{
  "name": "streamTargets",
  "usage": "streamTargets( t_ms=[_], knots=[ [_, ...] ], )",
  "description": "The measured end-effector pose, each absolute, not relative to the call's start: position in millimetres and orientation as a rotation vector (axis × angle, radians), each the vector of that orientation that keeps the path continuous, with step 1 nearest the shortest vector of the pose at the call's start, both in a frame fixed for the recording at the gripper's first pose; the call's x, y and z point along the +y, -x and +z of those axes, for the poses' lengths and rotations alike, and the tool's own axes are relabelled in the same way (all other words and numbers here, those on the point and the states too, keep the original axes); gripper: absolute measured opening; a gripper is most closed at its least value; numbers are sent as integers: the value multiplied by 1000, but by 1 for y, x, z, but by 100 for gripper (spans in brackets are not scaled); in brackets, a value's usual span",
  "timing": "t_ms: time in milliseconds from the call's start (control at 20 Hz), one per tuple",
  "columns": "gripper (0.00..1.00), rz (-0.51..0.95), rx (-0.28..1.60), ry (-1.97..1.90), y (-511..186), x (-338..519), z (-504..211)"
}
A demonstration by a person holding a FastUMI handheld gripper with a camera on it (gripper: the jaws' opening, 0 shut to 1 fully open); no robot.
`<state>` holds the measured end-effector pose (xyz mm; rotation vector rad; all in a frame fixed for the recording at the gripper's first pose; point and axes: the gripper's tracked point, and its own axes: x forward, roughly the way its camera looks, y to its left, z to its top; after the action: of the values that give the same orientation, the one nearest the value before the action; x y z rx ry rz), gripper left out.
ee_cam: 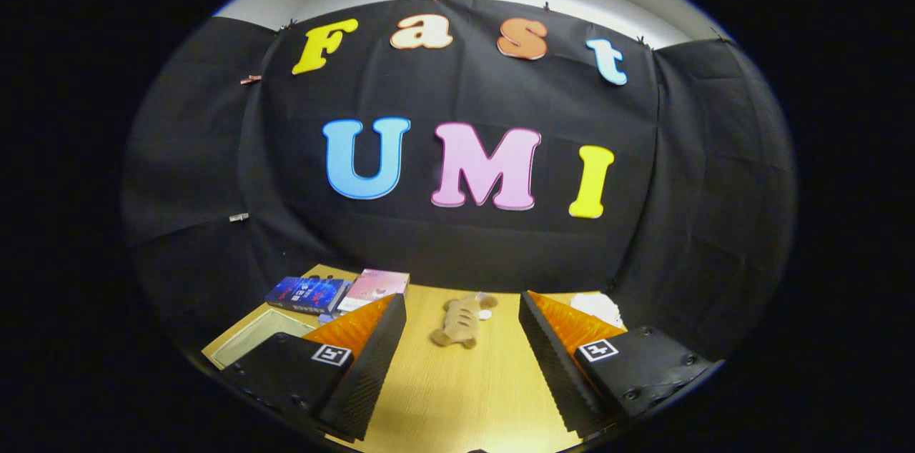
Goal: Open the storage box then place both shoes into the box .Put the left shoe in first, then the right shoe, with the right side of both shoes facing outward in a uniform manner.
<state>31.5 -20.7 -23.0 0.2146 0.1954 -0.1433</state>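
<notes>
- Wood-grain desk (457,396) fills the space between the two fingers of the gripper (461,339), which stand wide apart with nothing clamped between them.
- Just beyond the fingertips, and nearly centred in the gap, lies a small tan plush shoe or slipper (457,321). Its long axis runs roughly away from the gripper, leaning a little toward the right finger at its far end. Whether it is the left or the right shoe cannot be told.
- Beyond the right finger, a white soft thing (599,306) lies on the desk near the black wall; it may be the second shoe, but it is too hidden to tell.
- Beside the left finger sits a shallow pale tray or box (254,339), its inside showing; I judge it may be the storage box, though that is uncertain.
- Farther past it lie a blue carton (307,294) and a pink carton (372,287), side by side.
- A straight reach forward would meet the tan shoe before anything else.
</notes>
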Motion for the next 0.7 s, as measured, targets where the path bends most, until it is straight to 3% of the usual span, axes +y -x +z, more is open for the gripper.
streamTargets(
  t_ms=[700],
  knots=[
    [98,-157,84,-39,10,-1,-14]
  ],
)
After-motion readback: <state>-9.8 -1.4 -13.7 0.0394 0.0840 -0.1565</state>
